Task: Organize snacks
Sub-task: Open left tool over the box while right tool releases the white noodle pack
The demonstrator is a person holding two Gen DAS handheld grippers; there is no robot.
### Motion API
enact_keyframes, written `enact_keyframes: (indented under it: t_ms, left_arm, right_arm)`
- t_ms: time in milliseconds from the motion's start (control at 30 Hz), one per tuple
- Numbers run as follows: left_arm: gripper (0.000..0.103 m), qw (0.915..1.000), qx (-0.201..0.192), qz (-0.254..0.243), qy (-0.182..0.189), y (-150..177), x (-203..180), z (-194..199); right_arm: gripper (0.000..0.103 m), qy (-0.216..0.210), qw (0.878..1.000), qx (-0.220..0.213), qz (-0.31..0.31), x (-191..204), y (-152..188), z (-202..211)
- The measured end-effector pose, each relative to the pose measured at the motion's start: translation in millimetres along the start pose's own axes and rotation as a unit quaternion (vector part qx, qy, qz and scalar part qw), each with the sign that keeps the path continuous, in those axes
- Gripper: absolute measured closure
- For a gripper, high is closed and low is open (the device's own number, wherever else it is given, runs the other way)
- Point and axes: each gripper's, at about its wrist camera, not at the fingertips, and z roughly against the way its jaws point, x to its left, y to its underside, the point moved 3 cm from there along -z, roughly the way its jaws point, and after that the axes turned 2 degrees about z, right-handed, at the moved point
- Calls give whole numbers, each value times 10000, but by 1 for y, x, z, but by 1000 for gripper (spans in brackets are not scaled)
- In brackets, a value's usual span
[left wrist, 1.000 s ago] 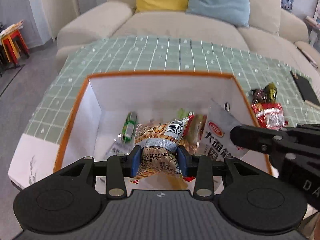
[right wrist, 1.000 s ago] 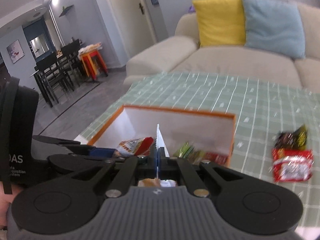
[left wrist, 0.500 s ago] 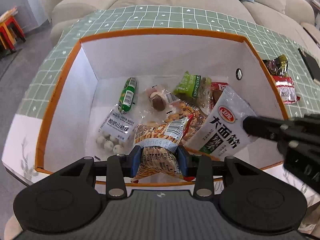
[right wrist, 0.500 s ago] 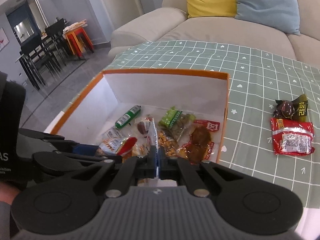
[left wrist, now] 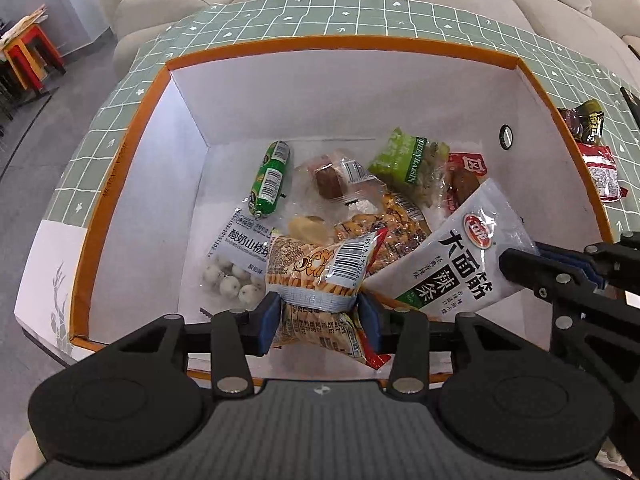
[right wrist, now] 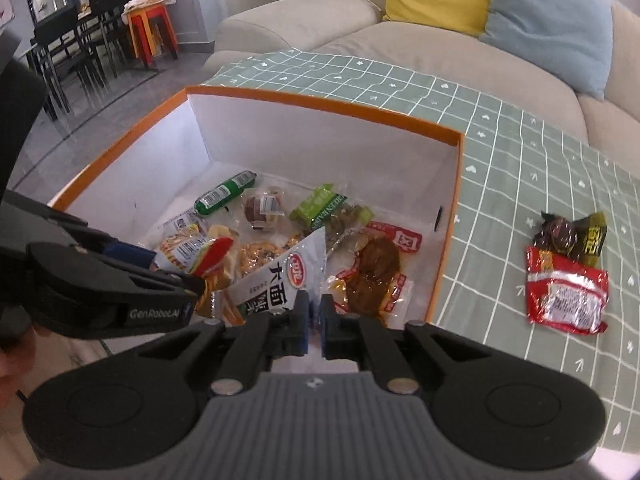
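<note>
An orange-rimmed white box (left wrist: 340, 44) (right wrist: 320, 100) holds several snack packets. My left gripper (left wrist: 320, 316) hangs over the box's near side. Its jaws are opening, while the blue pads still touch the waist of an orange stick-snack packet (left wrist: 316, 268). My right gripper (right wrist: 315, 320) reaches in from the right side, and a corner of a white spicy-strip packet (right wrist: 288, 280) (left wrist: 464, 260) lies between its pads. A thin slit shows there as its jaws begin opening. The white packet leans onto the snacks below.
A red packet (right wrist: 564, 296) and a dark packet (right wrist: 572, 232) lie on the green checked tablecloth (right wrist: 520, 160) to the right of the box. Behind the table stands a beige sofa (right wrist: 400, 48) with cushions. Chairs and stools stand at far left.
Both grippers have sunk toward the box and tipped downward with their packets. The white packet, edge-on before, now leans to the left in the right wrist view.
</note>
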Motion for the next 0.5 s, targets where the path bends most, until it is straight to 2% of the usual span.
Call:
enact_keyframes:
  t_ms: [167,233,267,300,433,500]
  left_arm:
    - [42,10000,-43,3,16,0,-1,4]
    - [34,9999,-102,-19,36,-1,-3,7]
    - [31,9999,-148,-36,47,-1,-5,9]
    - [31,9998,-199,-54,57,-2,-6,11]
    - [28,9990,-418,-26,147,-5,-7,20]
    - [23,9983,-543,51,179,-6,-6,26]
  right_arm:
    - [94,79,9999,-87,60,0,0,6]
    - [83,80,9998,-151,67,0,-1,11]
    - [72,79,9998,-199,59,0,-2,14]
    - [66,85,9996,-267,53,0,-3,18]
    - [60,214,9984,-506,156,0,-6,33]
    - [46,336,9970,-677,190,-2,-7,43]
